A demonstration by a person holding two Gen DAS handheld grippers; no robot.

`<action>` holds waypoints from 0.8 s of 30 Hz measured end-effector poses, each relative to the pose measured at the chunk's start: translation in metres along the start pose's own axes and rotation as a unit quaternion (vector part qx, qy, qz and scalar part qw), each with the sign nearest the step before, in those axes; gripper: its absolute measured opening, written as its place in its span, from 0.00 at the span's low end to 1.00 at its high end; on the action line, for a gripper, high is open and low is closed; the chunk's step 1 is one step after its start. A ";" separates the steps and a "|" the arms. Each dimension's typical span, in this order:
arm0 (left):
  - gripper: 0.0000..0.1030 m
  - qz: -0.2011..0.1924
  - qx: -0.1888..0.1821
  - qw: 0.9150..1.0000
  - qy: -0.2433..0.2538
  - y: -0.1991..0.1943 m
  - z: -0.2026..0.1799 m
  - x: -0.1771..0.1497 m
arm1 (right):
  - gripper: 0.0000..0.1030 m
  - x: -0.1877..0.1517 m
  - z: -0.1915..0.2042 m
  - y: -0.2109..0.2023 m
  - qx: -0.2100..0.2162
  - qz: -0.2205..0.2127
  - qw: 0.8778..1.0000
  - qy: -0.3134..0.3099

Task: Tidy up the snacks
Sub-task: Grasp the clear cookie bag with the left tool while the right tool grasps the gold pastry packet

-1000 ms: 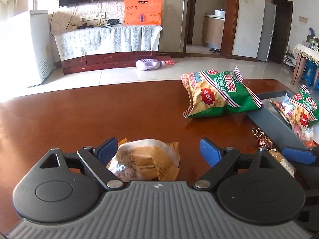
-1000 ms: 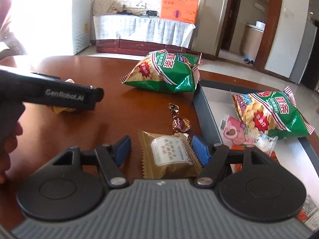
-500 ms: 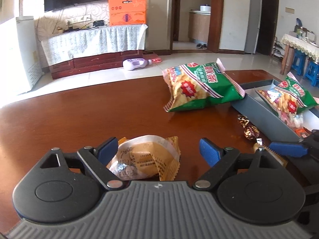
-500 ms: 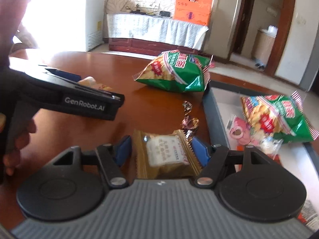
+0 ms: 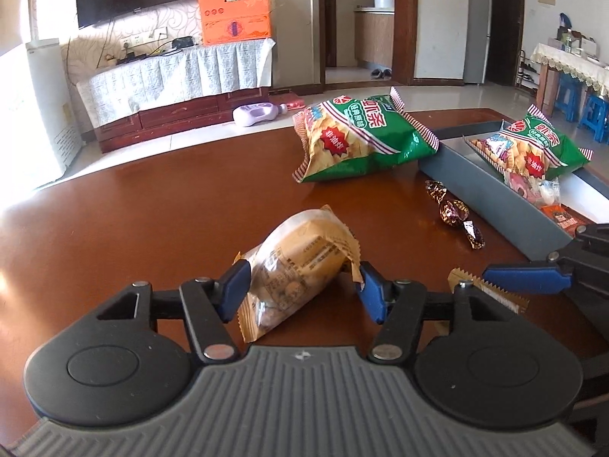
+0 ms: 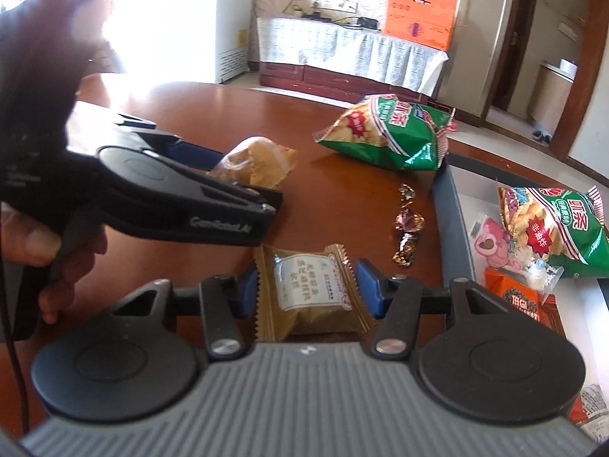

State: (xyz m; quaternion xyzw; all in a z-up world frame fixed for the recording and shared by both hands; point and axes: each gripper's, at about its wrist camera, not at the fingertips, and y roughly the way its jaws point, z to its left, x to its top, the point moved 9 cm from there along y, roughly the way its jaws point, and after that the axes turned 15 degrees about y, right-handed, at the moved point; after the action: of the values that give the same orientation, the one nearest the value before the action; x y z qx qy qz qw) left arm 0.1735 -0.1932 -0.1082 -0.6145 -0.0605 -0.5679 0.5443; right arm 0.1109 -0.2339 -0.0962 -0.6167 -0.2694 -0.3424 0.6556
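Crinkly plastic: the left gripper [image 5: 302, 285] pinches a yellow pastry packet [image 5: 300, 259]; at its three o'clock, the right gripper [image 6: 302, 285] clamps a brown biscuit packet [image 6: 308, 289]. Lift both clear before swinging toward the grey tray [image 5: 491, 194] at two o'clock.

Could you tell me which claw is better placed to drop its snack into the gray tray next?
Right. The right claw grips the brown packet right beside the gray tray; the left claw, gripping the orange pastry, sits farther away.
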 end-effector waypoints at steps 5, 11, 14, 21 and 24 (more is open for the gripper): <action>0.89 -0.015 0.018 1.000 0.002 -0.004 0.004 0.005 | 0.55 -0.004 0.000 -0.006 -0.007 0.000 1.000 -0.009; 0.89 -0.014 0.014 1.000 0.002 0.004 0.014 0.011 | 0.56 -0.001 -0.013 -0.010 -0.010 -0.003 1.000 0.004; 0.89 -0.002 -0.002 1.000 -0.002 0.010 0.008 0.008 | 0.57 -0.002 -0.014 -0.008 -0.014 0.004 1.000 0.004; 0.88 0.004 -0.007 1.000 0.000 0.014 0.002 0.007 | 0.70 -0.006 -0.014 -0.010 -0.033 -0.004 0.999 -0.013; 0.86 0.008 -0.009 1.000 -0.016 0.013 0.005 0.004 | 0.70 -0.006 -0.016 -0.011 -0.031 -0.003 0.999 -0.005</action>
State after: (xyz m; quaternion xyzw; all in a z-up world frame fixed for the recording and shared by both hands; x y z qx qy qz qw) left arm 0.1873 -0.1964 -0.1120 -0.6286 -0.0596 -0.5544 0.5422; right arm 0.0977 -0.2494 -0.0956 -0.6378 -0.2636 -0.3494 0.6338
